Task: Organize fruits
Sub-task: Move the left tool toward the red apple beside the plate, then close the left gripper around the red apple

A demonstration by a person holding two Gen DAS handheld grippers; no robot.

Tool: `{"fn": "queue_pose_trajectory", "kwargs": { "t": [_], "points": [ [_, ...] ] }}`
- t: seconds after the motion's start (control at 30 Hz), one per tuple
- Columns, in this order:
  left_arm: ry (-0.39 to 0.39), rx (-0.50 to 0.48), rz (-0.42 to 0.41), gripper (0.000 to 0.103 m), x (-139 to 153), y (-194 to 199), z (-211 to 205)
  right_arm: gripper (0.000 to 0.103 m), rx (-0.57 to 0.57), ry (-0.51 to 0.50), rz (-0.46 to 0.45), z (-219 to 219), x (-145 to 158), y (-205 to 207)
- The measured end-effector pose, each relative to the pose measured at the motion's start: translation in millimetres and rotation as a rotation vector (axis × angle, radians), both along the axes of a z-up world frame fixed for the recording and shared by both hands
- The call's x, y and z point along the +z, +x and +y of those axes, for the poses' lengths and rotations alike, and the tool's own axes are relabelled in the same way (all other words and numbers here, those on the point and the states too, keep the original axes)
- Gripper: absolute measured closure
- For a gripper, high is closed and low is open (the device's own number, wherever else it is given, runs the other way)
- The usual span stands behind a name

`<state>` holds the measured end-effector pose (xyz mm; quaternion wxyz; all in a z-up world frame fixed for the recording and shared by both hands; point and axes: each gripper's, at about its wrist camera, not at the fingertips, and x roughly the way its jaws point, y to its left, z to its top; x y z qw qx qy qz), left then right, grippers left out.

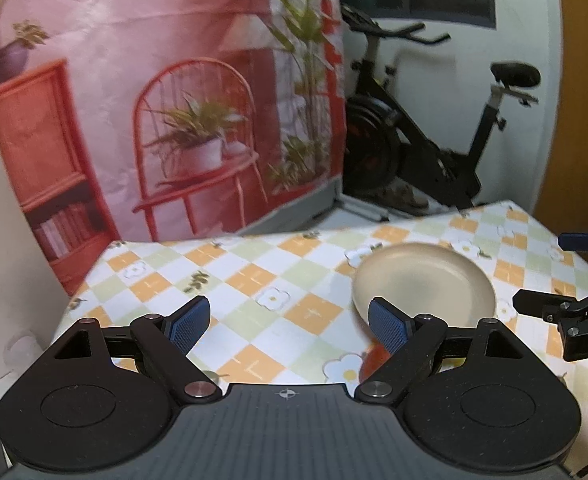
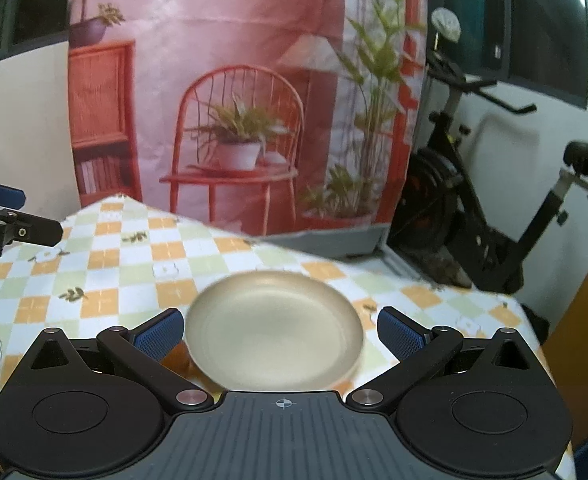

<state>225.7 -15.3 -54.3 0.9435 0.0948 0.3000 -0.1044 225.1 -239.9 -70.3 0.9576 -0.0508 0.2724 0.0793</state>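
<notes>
A table draped in a checked tablecloth (image 1: 254,280) with orange, green and white squares and small flower prints is being viewed from both wrist cameras. A round beige plate (image 1: 426,280) is being seen lying flat on the cloth, with nothing visible on its surface.

The left gripper (image 1: 290,326) is being held above the cloth with its jaws spread wide; nothing is being gripped between its blue pads (image 1: 188,324), only bare tablecloth being visible in the gap. Its right-hand finger is overlapping the near left rim of the plate in the picture. Just below that finger a red-orange fruit (image 1: 376,360), blurred and partly hidden, is being glimpsed on the cloth beside the plate's near edge; its kind cannot be told.

The right gripper (image 2: 280,336) is likewise being held wide apart and is clasping nothing; the plate (image 2: 274,332) is being framed between its two fingers without being touched by the pads (image 2: 160,334). An orange-brown fruit (image 2: 178,360) is being partly seen behind the left finger, just beside the plate's rim.

Behind the table a pink printed backdrop (image 2: 234,80) showing a red chair and potted plants is hanging, and a black exercise bike (image 1: 434,132) is standing to its right
</notes>
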Motion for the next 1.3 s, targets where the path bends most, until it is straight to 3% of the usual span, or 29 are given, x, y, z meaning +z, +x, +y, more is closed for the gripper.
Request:
{"fn": "queue_pose_trajectory", "kwargs": {
  "t": [0.2, 0.33, 0.47, 0.63, 0.8, 0.97, 1.2, 1.3],
  "points": [
    [0.040, -0.059, 0.039, 0.020, -17, 20, -11, 0.000, 0.019, 0.062, 0.071, -12, -17, 5],
    [-0.006, -0.101, 0.110, 0.041, -24, 39, -9, 0.006, 0.056, 0.079, 0.096, -4, -21, 12],
    [-0.045, -0.143, 0.191, 0.050, -36, 63, -19, 0.010, 0.071, 0.120, 0.138, 3, -24, 24],
    [-0.076, -0.211, 0.306, 0.050, -56, 85, -36, 0.010, 0.072, 0.152, 0.187, 5, -28, 35],
    [-0.044, -0.247, 0.361, 0.049, -75, 95, -50, 0.010, 0.083, 0.155, 0.227, 6, -32, 40],
    [-0.063, -0.269, 0.404, 0.049, -81, 95, -48, 0.010, 0.093, 0.163, 0.247, 5, -33, 42],
    [-0.160, -0.288, 0.440, 0.049, -78, 91, -20, 0.010, 0.145, 0.188, 0.296, 13, -33, 48],
    [-0.199, -0.262, 0.443, 0.049, -77, 91, -2, 0.016, 0.176, 0.186, 0.318, 20, -32, 55]
  ]
}}
